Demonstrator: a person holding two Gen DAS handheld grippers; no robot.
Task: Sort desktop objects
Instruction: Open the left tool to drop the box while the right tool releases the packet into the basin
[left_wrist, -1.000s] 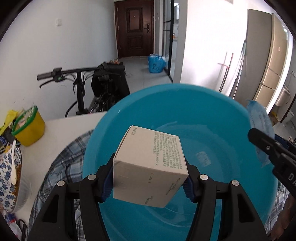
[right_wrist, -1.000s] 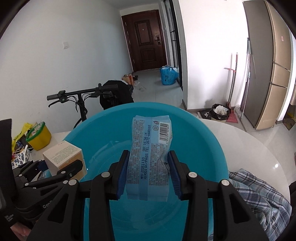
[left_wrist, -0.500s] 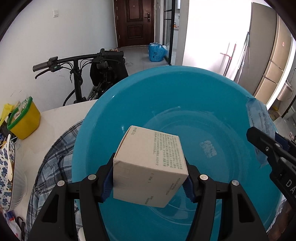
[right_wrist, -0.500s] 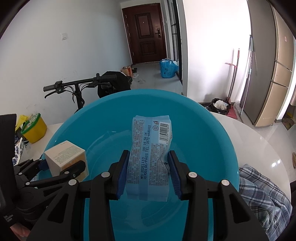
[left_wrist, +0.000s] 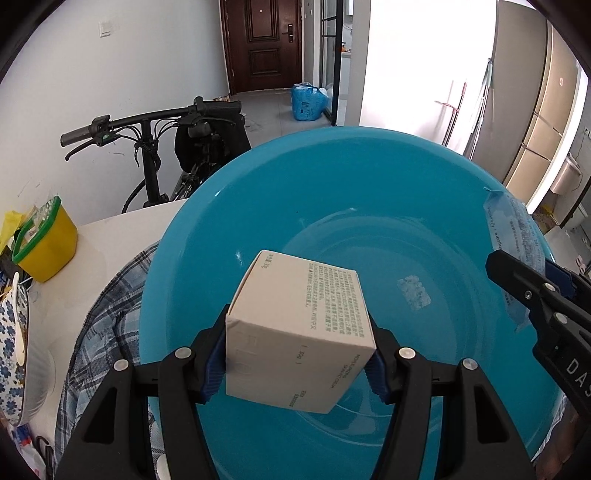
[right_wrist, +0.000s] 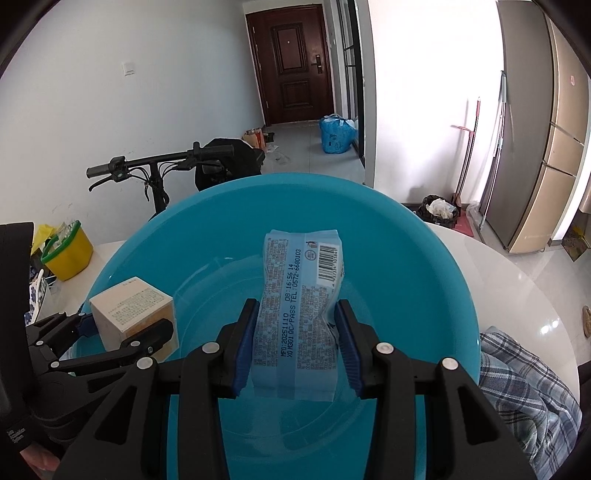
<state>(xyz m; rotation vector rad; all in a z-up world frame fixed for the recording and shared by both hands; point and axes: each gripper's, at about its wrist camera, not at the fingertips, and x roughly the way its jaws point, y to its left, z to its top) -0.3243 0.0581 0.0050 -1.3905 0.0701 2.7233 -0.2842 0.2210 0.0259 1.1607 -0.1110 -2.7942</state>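
Bare basin (left_wrist: 406, 221) floor beneath claws

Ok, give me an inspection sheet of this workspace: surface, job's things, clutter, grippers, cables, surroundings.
Surface: white table, partly covered by a plaid cloth.
Job's things: blue basin on the cloth, nothing lying inside; white box and blue packet both held above it.
Clutter: yellow tub with green rim and a floral container at the table's left edge.
Grippers: left gripper shut on the white box; right gripper shut on the blue packet.
Cables: only the brake cables on the bicycle.
Surroundings: dark door, blue bag on the floor, fridge.
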